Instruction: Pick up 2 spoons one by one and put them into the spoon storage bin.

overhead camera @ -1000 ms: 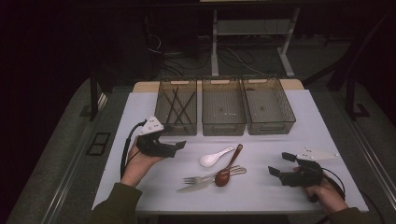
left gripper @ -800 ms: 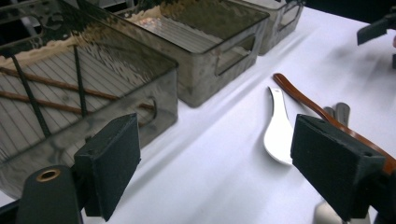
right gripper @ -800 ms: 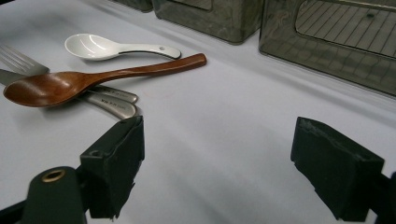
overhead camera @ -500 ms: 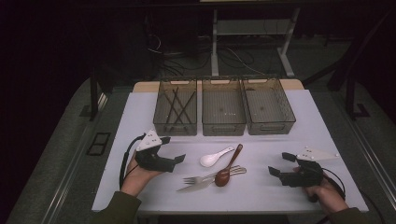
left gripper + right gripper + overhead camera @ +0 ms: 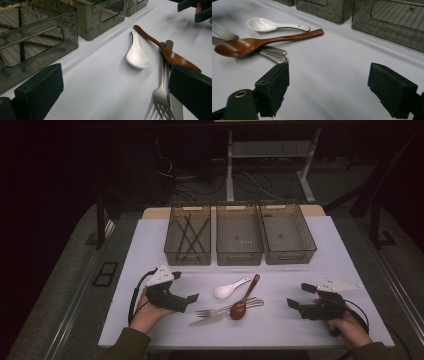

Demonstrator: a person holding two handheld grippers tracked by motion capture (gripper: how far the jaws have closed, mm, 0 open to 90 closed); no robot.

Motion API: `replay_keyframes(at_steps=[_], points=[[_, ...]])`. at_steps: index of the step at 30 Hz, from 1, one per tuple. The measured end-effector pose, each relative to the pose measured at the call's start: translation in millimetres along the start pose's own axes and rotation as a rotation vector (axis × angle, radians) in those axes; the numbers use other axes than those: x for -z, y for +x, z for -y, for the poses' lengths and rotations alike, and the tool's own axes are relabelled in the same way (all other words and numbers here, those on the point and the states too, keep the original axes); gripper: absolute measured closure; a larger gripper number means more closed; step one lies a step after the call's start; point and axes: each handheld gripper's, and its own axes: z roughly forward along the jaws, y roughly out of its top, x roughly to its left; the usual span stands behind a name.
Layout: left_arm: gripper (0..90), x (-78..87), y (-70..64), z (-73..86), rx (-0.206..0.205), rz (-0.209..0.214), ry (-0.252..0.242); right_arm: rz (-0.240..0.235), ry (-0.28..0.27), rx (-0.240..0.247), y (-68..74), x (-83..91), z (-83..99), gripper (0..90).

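Left gripper [image 5: 192, 298], jaws released, sits just left of the fork [image 5: 212, 311], whose handle runs right. Right gripper [image 5: 291, 304], also released, waits farther off.

Left tool [image 5: 186, 298] nearer the fork [image 5: 212, 311] (jaws apart), lower on table.

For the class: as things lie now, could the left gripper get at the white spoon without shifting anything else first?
Probably yes. The left gripper is open, and bare table lies between it and the white spoon. The wooden spoon lies beside it, not over it.
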Motion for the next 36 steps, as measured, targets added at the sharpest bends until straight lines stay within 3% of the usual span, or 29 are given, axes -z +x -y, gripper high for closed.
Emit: replay_keyframes(at_steps=[17,36], points=[[0.0,-15.7,-0.1,-13.6,-0.017,0.03,0.01,0.0,0.01,0.001,0.5,-3.5,0.7,17.1],[1.5,-54.4,-3.8,-38.1,-0.047,0.075,0.021,0.003,0.016,-0.001,0.0,-3.0,1.2,17.1]])
